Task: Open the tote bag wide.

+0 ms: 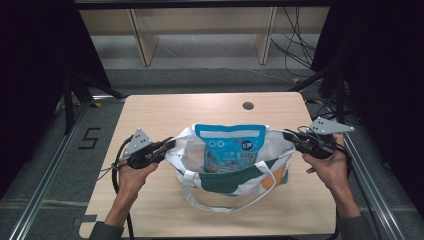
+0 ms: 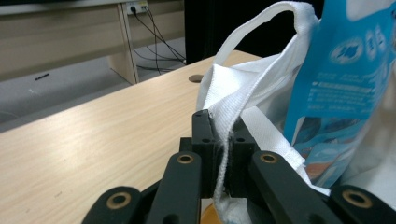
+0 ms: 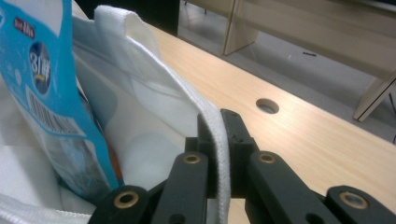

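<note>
Bag [image 1: 226, 175] rim pinched between both tools' jaws.

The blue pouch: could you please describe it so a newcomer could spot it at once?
On the wooden table, a white tote bag with green and orange patches is held open. The blue pouch stands upright inside it, the one glossy printed packet there.

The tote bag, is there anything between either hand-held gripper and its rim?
Nothing visible. The left hand-held gripper is shut directly on the white rim of the tote bag, and the right hand-held gripper is shut on the opposite rim. The blue pouch stands inside the bag, apart from both grips.
</note>
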Tool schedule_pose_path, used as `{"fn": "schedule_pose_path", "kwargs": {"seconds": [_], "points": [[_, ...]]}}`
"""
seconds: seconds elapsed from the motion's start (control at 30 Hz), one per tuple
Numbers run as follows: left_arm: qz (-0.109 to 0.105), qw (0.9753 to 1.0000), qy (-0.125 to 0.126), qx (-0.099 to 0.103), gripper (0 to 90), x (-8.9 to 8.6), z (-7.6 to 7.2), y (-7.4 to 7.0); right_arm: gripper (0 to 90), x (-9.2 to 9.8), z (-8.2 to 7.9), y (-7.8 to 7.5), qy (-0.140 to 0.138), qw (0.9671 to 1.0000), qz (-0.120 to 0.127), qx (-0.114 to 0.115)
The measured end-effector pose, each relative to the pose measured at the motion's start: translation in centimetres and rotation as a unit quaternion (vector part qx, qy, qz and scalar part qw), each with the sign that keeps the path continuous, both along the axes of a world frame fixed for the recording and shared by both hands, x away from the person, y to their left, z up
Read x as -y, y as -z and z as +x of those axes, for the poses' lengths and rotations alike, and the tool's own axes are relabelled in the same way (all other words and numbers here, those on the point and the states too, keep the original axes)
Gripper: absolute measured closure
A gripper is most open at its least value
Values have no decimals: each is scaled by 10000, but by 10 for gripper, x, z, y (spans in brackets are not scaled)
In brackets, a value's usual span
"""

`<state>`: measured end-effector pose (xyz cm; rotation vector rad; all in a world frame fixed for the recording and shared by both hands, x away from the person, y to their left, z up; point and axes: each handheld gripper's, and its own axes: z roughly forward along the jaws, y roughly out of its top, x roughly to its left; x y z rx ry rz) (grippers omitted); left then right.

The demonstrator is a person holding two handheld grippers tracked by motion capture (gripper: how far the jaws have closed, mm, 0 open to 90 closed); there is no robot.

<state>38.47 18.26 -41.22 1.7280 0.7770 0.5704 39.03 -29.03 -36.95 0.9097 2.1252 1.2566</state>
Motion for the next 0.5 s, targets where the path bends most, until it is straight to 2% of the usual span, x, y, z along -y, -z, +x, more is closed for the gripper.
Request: {"fn": "schedule_pose_path", "kwargs": {"seconds": [0.03,0.07,0.1,0.13,0.2,0.23,0.27,0.3,0.37,0.4,0.5], "points": [[40,10000,17,-5,847,1,2,1,881,0,-1,2,39,9999,40,-85],[76,10000,-7,-34,847,1,3,3,881,0,2,5,12,10000,-42,80],[72,10000,-13,-52,845,2,5,5,881,1,2,7,70,9998,4,-179],[62,10000,20,-59,846,4,7,7,881,2,5,9,84,10000,-16,-14],[129,9998,12,-126,847,6,9,12,881,2,4,11,105,9999,6,-66],[131,9998,42,-143,847,7,10,15,881,4,5,12,47,9999,-95,-122],[152,9997,23,-200,847,7,11,18,881,3,5,16,102,9999,-44,-91],[146,9996,17,-239,847,8,13,22,881,3,5,19,124,9997,-39,-220],[351,9987,27,-360,845,13,18,34,881,4,6,29,144,9992,-95,-363],[351,9987,27,-360,844,13,18,34,881,4,6,29,144,9992,-95,-363],[408,9975,58,-577,843,17,23,47,881,5,8,36,164,9987,-224,-431]]}}
